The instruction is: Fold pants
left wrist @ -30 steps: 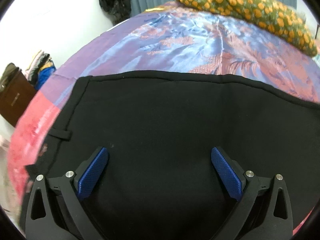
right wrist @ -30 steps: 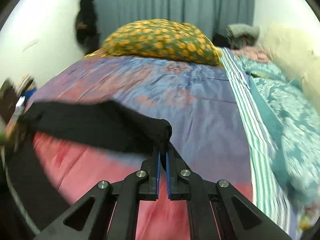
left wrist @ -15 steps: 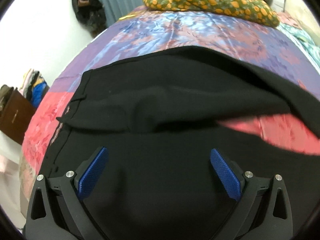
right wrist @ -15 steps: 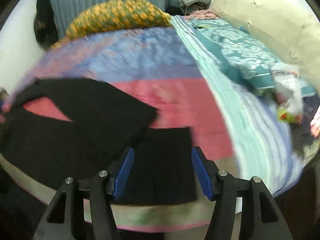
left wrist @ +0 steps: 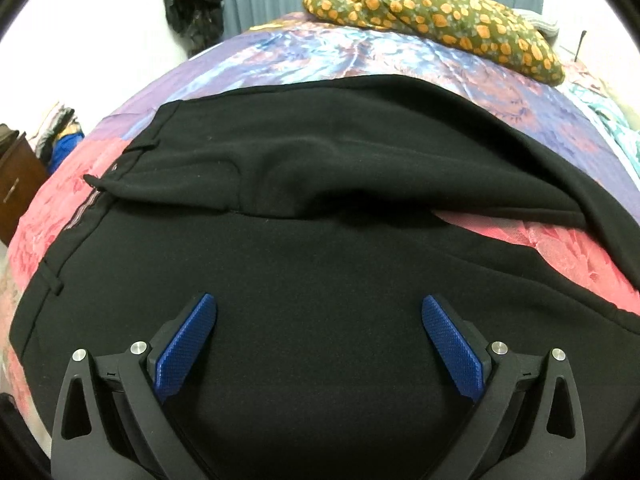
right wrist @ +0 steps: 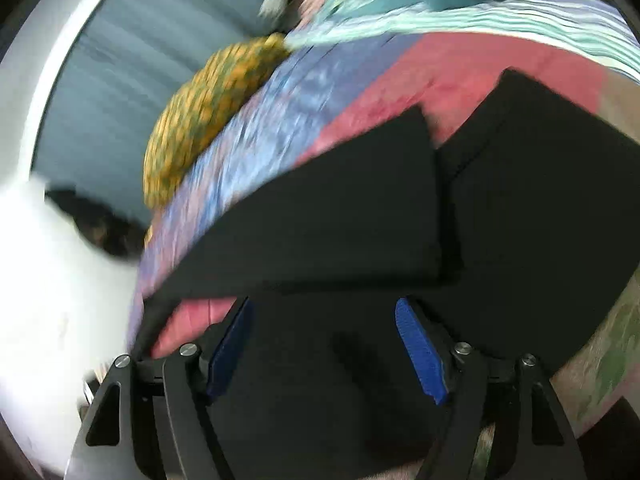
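Black pants [left wrist: 320, 248] lie spread on the bed, waistband at the left, one leg folded loosely over the other with a wedge of pink cover showing between them at the right. My left gripper [left wrist: 319, 320] hovers open over the seat area, nothing between its blue pads. In the blurred, rolled right wrist view the two leg ends [right wrist: 400, 208] lie side by side. Over the dark cloth near the bed's edge my right gripper [right wrist: 324, 320] has its jaws opening, and nothing is pinched between them.
The bed wears a pink, purple and blue patterned cover [left wrist: 360, 56]. An orange-spotted green pillow [left wrist: 432, 16] lies at its head. A teal striped blanket [right wrist: 460, 4] covers the far side. Dark clothes [left wrist: 192, 4] hang on the wall; a brown cabinet [left wrist: 16, 184] stands left.
The right gripper let go of the pant leg it was carrying, opened, rolled and sank toward the leg ends. The folded leg settled onto the pants. The left gripper slid sideways, staying open.
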Available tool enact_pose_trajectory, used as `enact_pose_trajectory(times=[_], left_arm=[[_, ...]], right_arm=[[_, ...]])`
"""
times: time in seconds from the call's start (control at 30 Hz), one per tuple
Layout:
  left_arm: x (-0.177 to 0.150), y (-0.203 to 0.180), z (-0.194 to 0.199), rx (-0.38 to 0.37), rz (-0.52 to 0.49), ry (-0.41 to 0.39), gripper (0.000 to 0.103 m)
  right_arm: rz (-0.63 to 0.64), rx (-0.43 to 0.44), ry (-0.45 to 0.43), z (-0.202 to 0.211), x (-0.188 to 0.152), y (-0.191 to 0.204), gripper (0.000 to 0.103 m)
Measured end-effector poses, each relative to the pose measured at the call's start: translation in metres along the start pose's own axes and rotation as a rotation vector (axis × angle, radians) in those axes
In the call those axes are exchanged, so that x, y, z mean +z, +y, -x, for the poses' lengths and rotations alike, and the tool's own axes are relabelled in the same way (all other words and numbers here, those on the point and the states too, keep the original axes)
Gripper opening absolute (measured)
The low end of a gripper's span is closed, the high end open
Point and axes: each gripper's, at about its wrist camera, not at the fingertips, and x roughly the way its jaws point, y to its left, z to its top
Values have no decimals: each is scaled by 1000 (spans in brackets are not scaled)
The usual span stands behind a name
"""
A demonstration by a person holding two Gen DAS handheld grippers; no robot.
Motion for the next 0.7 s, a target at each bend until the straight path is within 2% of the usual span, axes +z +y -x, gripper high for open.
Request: enact_pose_trajectory(times=[0.13,0.17,0.2,0.23,0.27,0.3,0.33,0.43,0.47,0.5,0.53,0.57,0.7], left_arm=[[0,-3,0,5,-3,-4,103],[0,-3,0,5,-3,-3,103],[0,-3,0,5,-3,-4,103],[0,-3,0,5,-4,-4,103],[0,-3,0,6,-4,-4,103],[0,-3,0,5,-4,-3,103],[0,-3,0,6,-4,-3,103],[3,-3,1,13,-7,21,103],[7,-3,1,18,-6,51,103],[14,-3,1,8,6,116,102],[21,-3,1,-25,17,165,102],[34,-4,0,-110,37,226,102],[93,-9,-3,-304,148,231,102]], right_arm=[[-78,-29,-46,-11,14,-6,72],[-101,-53,-53,-12,15,-8,62],[-115,-79,-64,-14,16,-11,46],[-131,-99,-75,-16,17,-13,37],[-157,-109,-84,-15,18,-18,19],[-177,-106,-83,-10,20,-22,13],[-183,-103,-79,-8,23,-23,12],[-81,-89,-91,5,31,-4,10],[-34,-59,-101,15,34,9,10],[2,-37,-110,24,37,20,10],[35,-20,-119,33,39,28,10],[88,2,-129,45,44,43,10],[232,66,-158,75,59,86,10]])
